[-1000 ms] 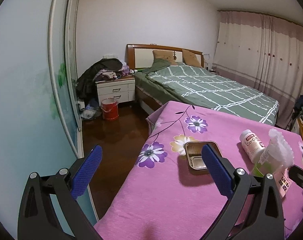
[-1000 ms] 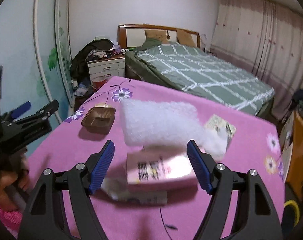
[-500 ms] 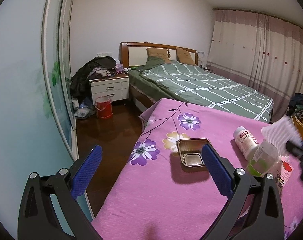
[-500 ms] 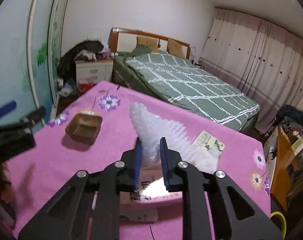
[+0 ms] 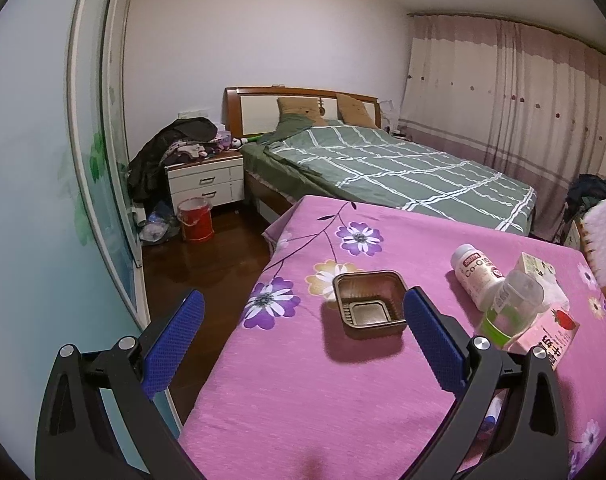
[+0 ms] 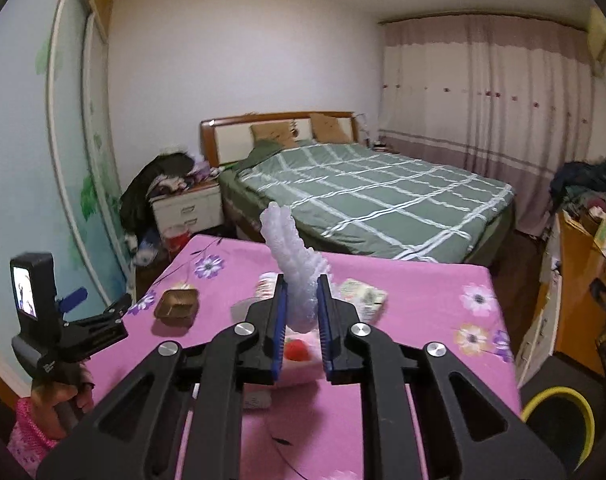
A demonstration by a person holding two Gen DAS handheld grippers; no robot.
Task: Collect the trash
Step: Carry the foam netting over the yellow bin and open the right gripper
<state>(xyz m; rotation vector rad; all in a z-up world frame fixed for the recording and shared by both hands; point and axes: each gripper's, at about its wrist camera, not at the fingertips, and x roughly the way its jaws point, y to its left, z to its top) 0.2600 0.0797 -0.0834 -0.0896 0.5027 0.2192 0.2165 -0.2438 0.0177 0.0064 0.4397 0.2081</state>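
Note:
My right gripper (image 6: 301,284) holds a white sheet of bubble wrap (image 6: 291,256) above the pink flowered table (image 5: 303,380); its jaws are still closing, pads pressed on the wrap. The wrap also shows at the right edge of the left wrist view (image 5: 605,240). My left gripper (image 5: 303,296) stands open near the table's left front, nothing between its fingers, just in front of a brown plastic tray (image 5: 369,304). A white bottle (image 5: 477,276), a clear cup (image 5: 511,308), a pink carton (image 5: 543,336) and a small green carton (image 5: 537,266) lie on the cloth.
A green checked bed (image 5: 383,168) stands behind the table. A nightstand (image 5: 205,180) piled with clothes and a red bucket (image 5: 195,220) are at the left wall. A yellow-rimmed bin (image 6: 559,396) sits on the floor at the table's right, beside wooden furniture (image 6: 579,300).
My right gripper shut on the bubble wrap and lifted it up and to the right, off the pink carton. The left gripper stayed open and hardly moved.

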